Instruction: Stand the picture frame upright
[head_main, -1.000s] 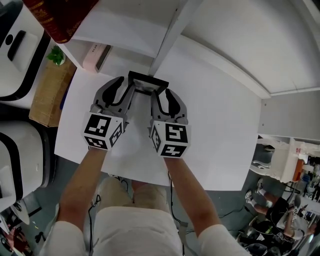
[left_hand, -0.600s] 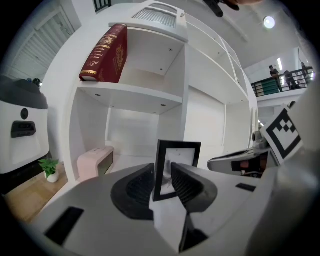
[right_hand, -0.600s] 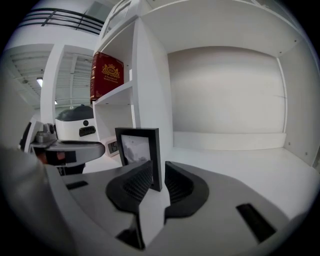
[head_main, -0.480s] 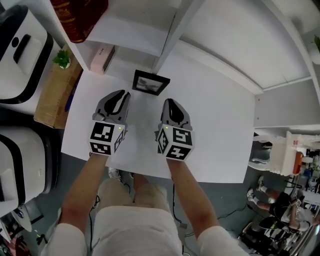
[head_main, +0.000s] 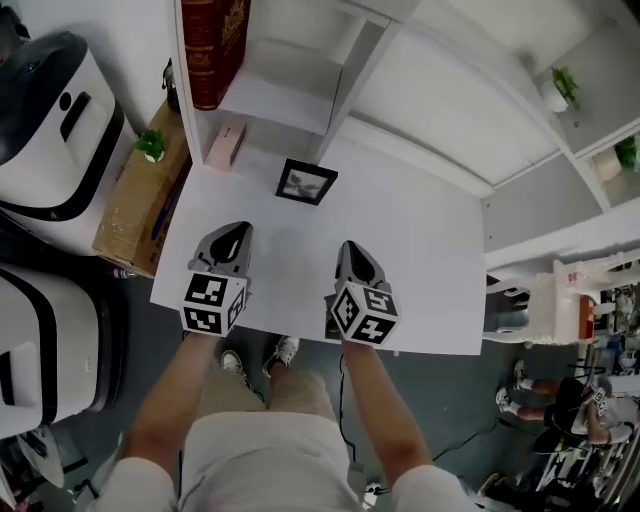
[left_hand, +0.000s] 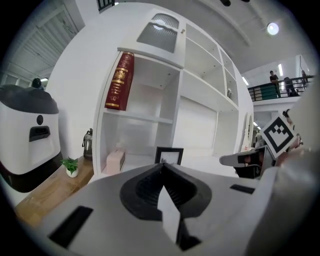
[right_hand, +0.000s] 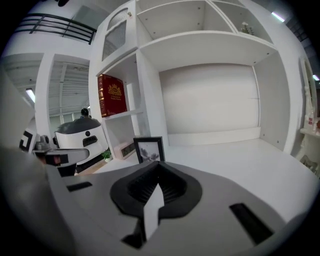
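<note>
Picture frame (head_main: 306, 182) stands upright on the white worktop (head_main: 430, 270), in the upper middle of the head view. It is just in front of the shelf unit's (head_main: 350, 60) vertical divider and to the right of a pink box (head_main: 227, 146). Both tongs views show it face-on beyond their tips; what props it from behind is hidden. As things lie, the task looks done.

The left tongs (head_main: 238, 232) and right tongs (head_main: 350, 250) hang well apart from the picture frame, near the worktop's lower edge. The jaws of each have just been closing and now meet with nothing between them.

The frame looks small, with a thin dark border, so it is probably light and stiff. Its front may be glazed, which would make it easy to crack or smear, and the smooth border could slip under the pads. Resting on a narrow bottom edge, it should tip at a slight push.

If it needs correcting, the safest hold is on the 2 side rails at about mid-height. That means 1 tongs per side, with pads across the border's thickness and off the picture face.
</note>
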